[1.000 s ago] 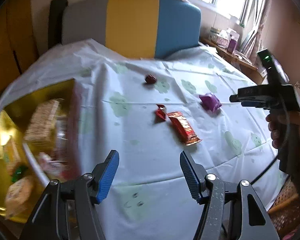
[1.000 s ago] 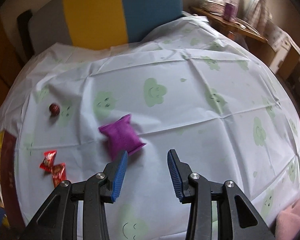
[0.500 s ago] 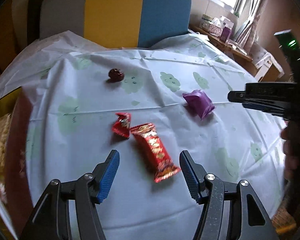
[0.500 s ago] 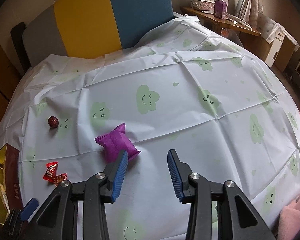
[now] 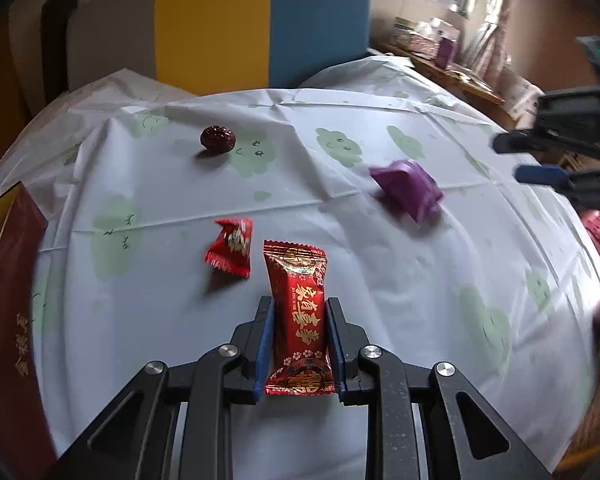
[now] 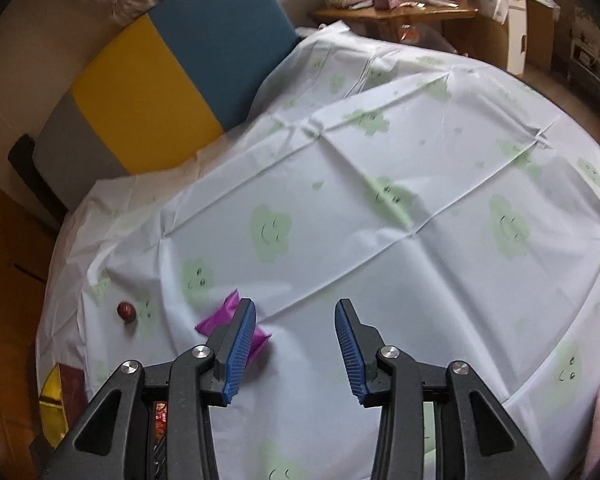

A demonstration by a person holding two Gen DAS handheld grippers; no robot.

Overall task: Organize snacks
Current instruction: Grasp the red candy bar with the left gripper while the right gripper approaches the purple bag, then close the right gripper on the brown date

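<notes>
So the left hand-held gripper [image 5: 299,340] is closing in on the long red snack bar [image 5: 298,312] right now; the bar sits lengthwise between the blue pads [image 5: 265,344] and they look pressed against its sides, with the bar apparently not lifted off the desk [image 5: 400,280] yet. Using that bar as the anchor: the small red candy [image 5: 230,247] is just beside it on the left, the dark red date [image 5: 217,139] is well beyond it toward the far edge, and the purple packet [image 5: 410,188] is off to its far right. The red and gold box [image 5: 14,280] is over at the left edge, well apart from the bar, and my guess is everything ends up there. The right hand-held gripper [image 6: 296,344] is spread with nothing between its jaws, hanging right next to the purple packet, probably lining up for it. Progress-wise: four snacks out on the cloth, so I'd call it early to midway.
</notes>
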